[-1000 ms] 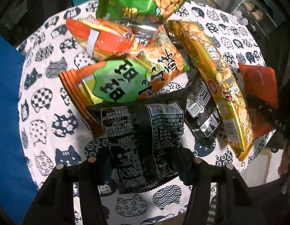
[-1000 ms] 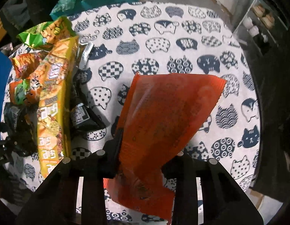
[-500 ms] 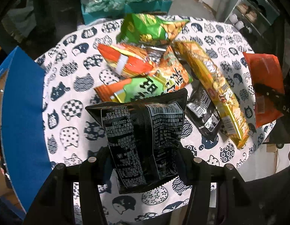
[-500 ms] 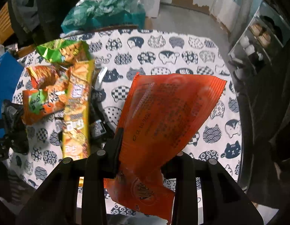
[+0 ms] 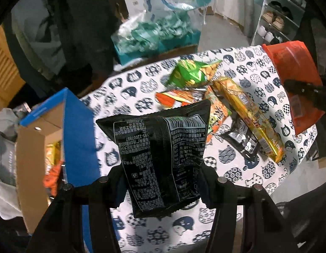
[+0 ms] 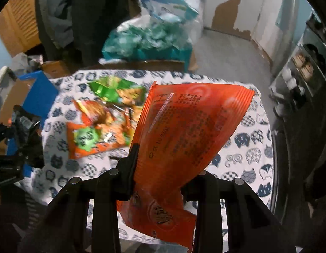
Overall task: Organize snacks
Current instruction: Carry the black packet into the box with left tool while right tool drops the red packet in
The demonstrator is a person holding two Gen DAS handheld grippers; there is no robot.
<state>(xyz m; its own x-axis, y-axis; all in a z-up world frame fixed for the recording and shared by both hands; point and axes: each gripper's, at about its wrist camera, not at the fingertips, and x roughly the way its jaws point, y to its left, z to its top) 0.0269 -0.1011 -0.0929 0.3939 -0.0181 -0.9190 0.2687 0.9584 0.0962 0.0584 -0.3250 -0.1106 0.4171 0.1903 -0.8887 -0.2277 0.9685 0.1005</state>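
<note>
My left gripper [image 5: 163,181] is shut on a black snack bag [image 5: 160,154] and holds it above the table's near edge, next to an open blue-walled cardboard box [image 5: 78,130] on the left. My right gripper [image 6: 160,168] is shut on an orange snack bag [image 6: 184,132], held high over the table; that bag also shows in the left wrist view [image 5: 293,80]. On the cat-print tablecloth [image 5: 125,92] lie a green bag [image 5: 192,71], an orange and green bag [image 6: 95,139], a long yellow bag [image 5: 249,116] and a small black packet [image 5: 240,137].
The cardboard box holds several snack packs [image 5: 53,158]. Behind the table stand a teal box with plastic bags [image 5: 158,40] and dark hanging clothes [image 5: 82,25]. A shoe rack [image 5: 276,21] stands at the far right. My left gripper shows at the left edge of the right wrist view [image 6: 19,145].
Both grippers have lifted and pulled back from the table with their bags. The left wrist view has swung left, so the open cardboard box has come into sight.
</note>
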